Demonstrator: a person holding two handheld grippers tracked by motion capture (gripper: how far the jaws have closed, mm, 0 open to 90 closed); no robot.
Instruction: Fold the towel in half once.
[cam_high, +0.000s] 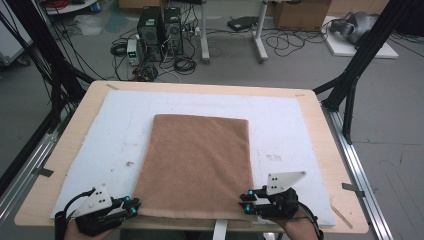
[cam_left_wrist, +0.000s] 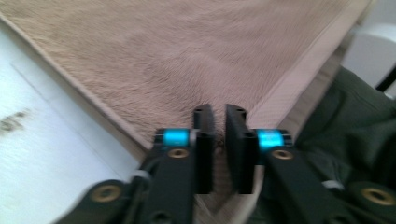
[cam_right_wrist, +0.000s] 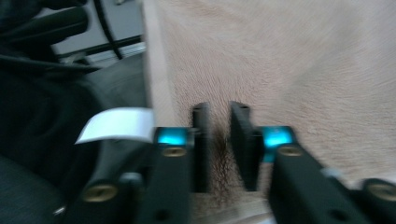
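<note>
Working both near corners of the brown towel (cam_high: 197, 165) at once so its edge moves evenly, I've got the left gripper (cam_high: 134, 205) and right gripper (cam_high: 246, 201) there — jaws narrowly parted, fabric between them, whether pinched I cannot tell.

brown towel (cam_high: 197, 165) | folded flat | lying on white mat (cam_high: 120, 130)
</note>
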